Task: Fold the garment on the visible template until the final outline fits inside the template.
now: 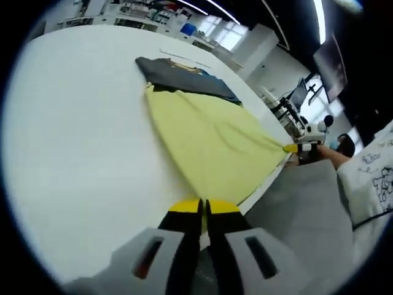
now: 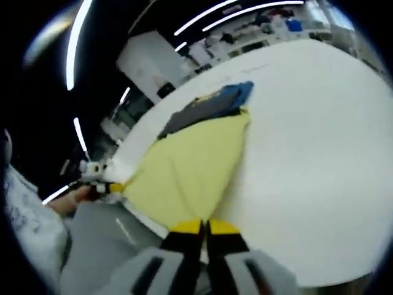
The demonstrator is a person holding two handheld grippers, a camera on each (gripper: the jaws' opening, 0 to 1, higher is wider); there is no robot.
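Observation:
A yellow garment (image 1: 209, 144) lies stretched across the white table (image 1: 80, 153), with its near hem at the table's front edge. My left gripper (image 1: 204, 208) is shut on one near corner of the hem. My right gripper (image 1: 299, 149), reaching in from the right, pinches the other corner. In the right gripper view the same yellow garment (image 2: 190, 169) runs away from my right gripper (image 2: 204, 227), which is shut on its edge. The left gripper (image 2: 104, 184) holds the far corner at the left. A dark grey cloth (image 1: 184, 77) (image 2: 199, 112) with a blue patch (image 2: 239, 93) overlaps the garment's far end.
A faint thin line (image 1: 184, 58) marks the table beyond the dark cloth. A person's white printed sleeve (image 1: 371, 175) and grey clothing (image 1: 301, 209) sit just off the table's front edge. Benches and monitors (image 1: 301, 98) stand in the background.

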